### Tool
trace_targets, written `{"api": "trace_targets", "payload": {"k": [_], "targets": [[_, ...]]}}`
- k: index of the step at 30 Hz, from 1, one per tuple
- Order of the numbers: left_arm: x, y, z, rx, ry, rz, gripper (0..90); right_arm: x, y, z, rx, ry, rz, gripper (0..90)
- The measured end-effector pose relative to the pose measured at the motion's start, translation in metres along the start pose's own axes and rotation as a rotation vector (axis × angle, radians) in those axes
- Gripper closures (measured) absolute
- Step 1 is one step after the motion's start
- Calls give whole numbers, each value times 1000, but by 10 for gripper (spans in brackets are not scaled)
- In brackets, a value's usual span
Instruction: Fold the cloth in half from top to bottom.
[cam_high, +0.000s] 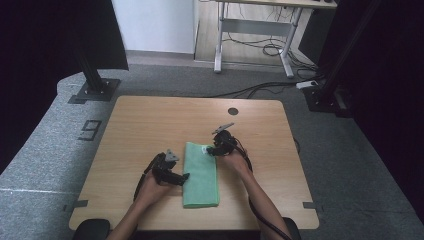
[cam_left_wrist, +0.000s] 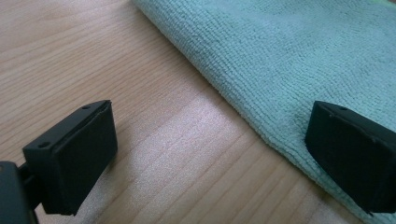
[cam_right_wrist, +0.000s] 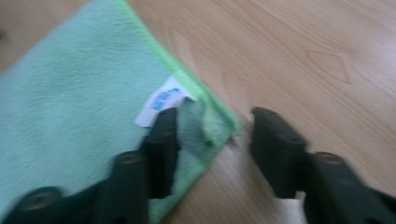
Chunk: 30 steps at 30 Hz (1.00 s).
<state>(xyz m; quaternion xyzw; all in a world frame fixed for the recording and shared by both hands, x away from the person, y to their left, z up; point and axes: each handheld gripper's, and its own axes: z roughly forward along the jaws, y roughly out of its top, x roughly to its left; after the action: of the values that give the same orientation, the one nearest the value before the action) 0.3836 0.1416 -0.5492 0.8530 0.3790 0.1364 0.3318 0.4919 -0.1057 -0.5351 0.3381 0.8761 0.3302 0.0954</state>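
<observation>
High view: green cloth, folded into a long strip, lies mid-table, long axis running away from the person. Left gripper sits at the cloth's left edge about halfway down; right gripper is at the far right corner. Looks like the start of another fold: both grippers are lining up on edges, nothing lifted yet. Left gripper view: jaws wide apart, released, holding nothing. 1 jaw is over bare wood, the other over the cloth just inside its rounded folded edge; whether that jaw touches the pile I can't tell. Right gripper view (blurred): jaws open and straddling the cloth's corner, next to the white label. 1 jaw rests on the cloth by the label, the other stands over the table beyond the hem, with the corner slightly rucked between them. Not clenched yet. Next move, as I read it: close the right gripper on that corner, catching all layers, and get the left jaws across the folded edge before lifting. Main risk is pinching the top layer only, so the strip opens up.
</observation>
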Motion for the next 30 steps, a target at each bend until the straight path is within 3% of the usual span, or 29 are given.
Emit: {"api": "trace_targets", "payload": {"k": [4, 6, 11, 20, 30], "targets": [[0, 0, 0, 0, 0, 0, 21, 2, 1, 1, -4, 56, 4, 806], [0, 0, 0, -1, -1, 0, 22, 1, 1, 1, -2, 71, 22, 838], [-2, -3, -4, -12, -10, -11, 50, 3, 2, 1, 4, 59, 10, 846], [-7, -5, -6, -2, -18, 7, 50, 5, 2, 1, 6, 41, -5, 844], [-4, -2, -2, -1, 3, -1, 27, 1, 5, -4, 0, 24, 37, 852]]}}
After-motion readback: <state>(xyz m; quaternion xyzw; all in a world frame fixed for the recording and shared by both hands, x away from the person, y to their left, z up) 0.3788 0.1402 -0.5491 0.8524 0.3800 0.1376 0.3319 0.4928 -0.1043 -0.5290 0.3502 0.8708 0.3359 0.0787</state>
